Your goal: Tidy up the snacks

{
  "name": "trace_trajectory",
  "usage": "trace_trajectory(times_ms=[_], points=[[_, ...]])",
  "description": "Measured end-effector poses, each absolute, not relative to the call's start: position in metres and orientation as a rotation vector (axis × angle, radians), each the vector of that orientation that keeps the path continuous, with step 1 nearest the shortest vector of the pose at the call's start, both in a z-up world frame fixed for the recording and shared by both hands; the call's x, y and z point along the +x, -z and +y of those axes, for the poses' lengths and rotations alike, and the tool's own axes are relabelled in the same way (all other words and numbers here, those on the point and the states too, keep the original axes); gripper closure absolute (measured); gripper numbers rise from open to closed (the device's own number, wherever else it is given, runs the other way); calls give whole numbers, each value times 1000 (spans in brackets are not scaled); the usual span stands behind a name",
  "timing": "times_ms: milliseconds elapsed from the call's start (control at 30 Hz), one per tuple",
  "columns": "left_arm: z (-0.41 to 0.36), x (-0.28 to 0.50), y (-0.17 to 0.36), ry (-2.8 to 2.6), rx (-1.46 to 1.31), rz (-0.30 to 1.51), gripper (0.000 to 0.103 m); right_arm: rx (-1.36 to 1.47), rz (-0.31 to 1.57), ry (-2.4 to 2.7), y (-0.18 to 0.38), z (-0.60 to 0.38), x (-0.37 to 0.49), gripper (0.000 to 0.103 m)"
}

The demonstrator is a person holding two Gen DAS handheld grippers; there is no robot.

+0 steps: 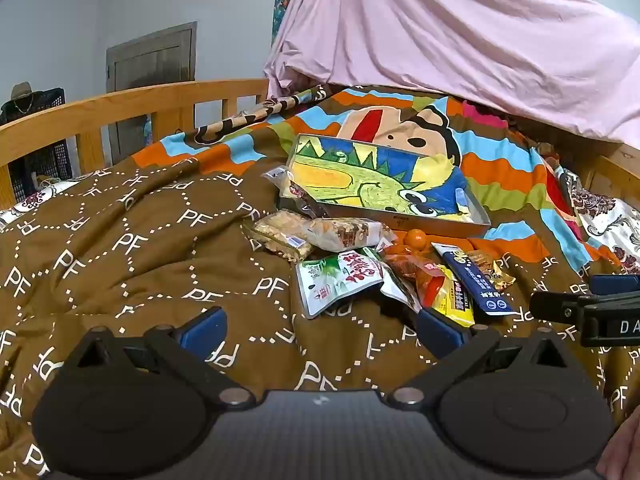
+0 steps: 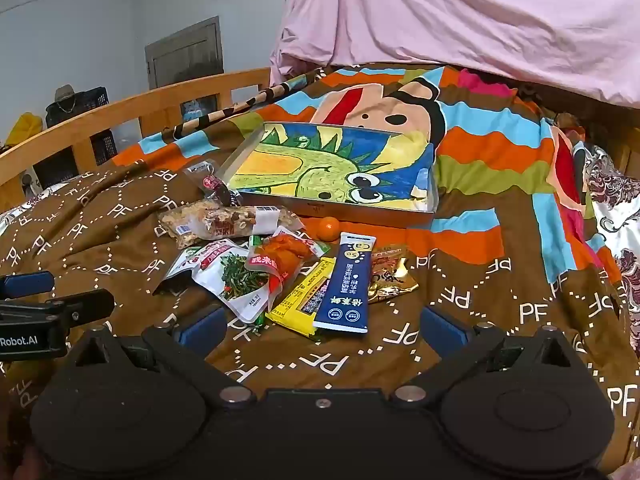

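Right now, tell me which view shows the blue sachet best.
The right wrist view: the blue sachet lies face-up near centre, whole and unobstructed. The left wrist view shows it smaller, off to the right, at a slant.

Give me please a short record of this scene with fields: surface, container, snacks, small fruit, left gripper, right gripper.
surface: brown quilt printed with letters, on a bed with a wooden rail
container: shallow metal tray lined with a dinosaur drawing, no snacks inside
snacks: loose pile in front of the tray, including blue packet, yellow packet, gold packet, green-leaf pouch
small fruit: orange ball beside the tray's front wall
left gripper: open, holding nothing
right gripper: open, holding nothing
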State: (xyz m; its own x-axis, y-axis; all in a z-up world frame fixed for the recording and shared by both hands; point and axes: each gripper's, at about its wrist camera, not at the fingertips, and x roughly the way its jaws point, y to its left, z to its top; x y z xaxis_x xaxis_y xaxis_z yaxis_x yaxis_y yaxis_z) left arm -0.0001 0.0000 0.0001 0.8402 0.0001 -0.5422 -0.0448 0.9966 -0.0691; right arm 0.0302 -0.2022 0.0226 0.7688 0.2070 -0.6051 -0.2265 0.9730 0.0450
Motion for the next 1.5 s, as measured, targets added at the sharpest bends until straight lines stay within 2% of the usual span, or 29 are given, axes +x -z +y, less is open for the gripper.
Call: trace_trajectory(times_ms=[1500], points=[[-1, 0, 1, -24, -67, 575, 0, -34, 656, -234, -22, -202, 31, 0]])
